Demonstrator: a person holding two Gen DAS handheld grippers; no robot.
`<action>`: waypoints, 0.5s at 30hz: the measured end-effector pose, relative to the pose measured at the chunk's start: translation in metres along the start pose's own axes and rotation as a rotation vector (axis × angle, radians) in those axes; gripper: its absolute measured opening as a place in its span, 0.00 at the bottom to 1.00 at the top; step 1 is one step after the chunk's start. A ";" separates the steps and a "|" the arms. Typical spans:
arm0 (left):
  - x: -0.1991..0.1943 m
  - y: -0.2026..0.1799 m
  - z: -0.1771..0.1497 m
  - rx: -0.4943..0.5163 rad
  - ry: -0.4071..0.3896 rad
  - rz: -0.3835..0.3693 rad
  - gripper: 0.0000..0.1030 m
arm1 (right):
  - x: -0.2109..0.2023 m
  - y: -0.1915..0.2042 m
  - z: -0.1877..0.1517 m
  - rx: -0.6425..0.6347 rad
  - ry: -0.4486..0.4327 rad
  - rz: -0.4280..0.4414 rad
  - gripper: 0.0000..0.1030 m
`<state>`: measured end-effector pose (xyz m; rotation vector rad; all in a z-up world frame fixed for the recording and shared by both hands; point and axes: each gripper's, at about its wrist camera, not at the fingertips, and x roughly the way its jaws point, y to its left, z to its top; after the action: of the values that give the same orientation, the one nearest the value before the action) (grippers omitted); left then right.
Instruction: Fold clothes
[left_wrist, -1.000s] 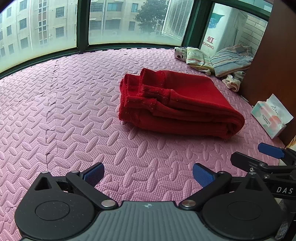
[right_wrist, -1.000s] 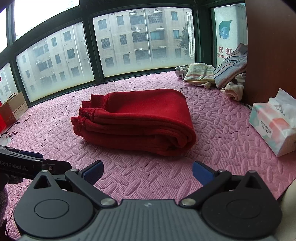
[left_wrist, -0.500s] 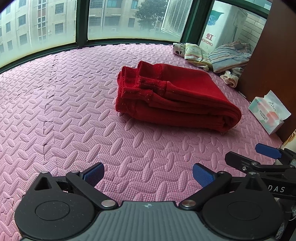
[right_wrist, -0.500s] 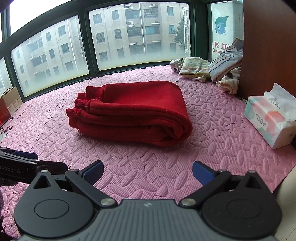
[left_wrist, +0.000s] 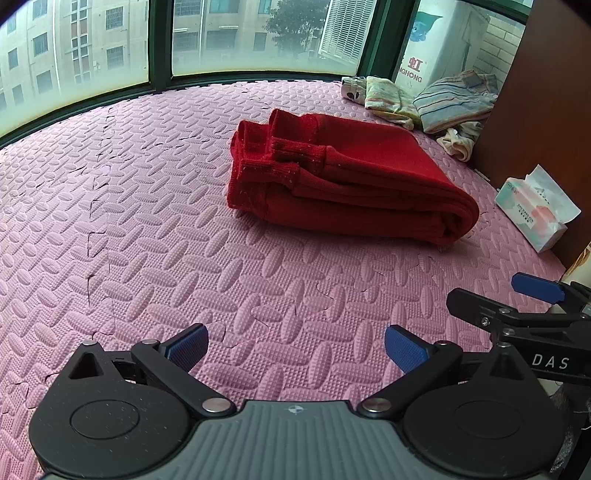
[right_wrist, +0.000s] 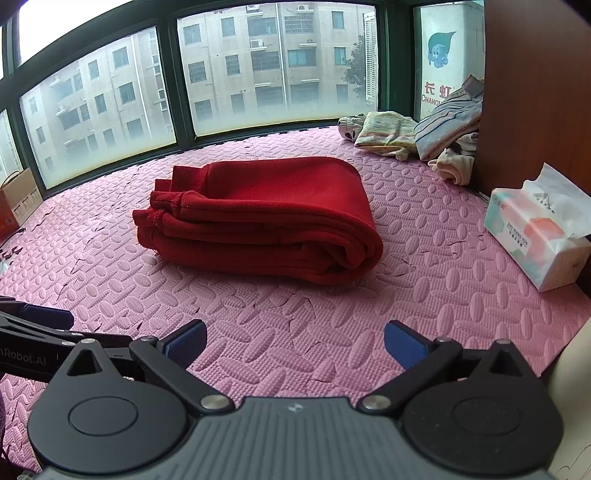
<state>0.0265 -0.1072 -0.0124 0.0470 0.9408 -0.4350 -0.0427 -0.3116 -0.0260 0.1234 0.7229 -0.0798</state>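
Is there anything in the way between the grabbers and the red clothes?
No. Only bare pink mat lies between both open grippers, left and right, and the folded red garment. The tissue pack sits off to the side.

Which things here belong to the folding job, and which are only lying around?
Job: red garment, folded on the pink mat; left gripper and right gripper, both open.
Lying about: tissue pack, cardboard box.

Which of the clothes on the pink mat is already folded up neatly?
The red garment in the middle of the mat: it lies in flat stacked layers. The striped cloth and pale yellow cloth by the window corner are crumpled heaps.
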 end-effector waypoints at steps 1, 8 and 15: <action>0.000 0.000 -0.001 0.001 0.001 0.000 1.00 | 0.000 0.000 0.000 0.000 0.000 -0.001 1.00; 0.001 -0.002 -0.004 0.005 0.008 0.007 1.00 | 0.000 0.001 -0.001 0.007 0.002 -0.004 1.00; 0.002 -0.001 -0.005 0.008 0.013 0.012 1.00 | 0.002 0.001 -0.002 0.009 0.007 -0.007 1.00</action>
<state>0.0234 -0.1081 -0.0165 0.0624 0.9513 -0.4275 -0.0429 -0.3104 -0.0286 0.1302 0.7301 -0.0895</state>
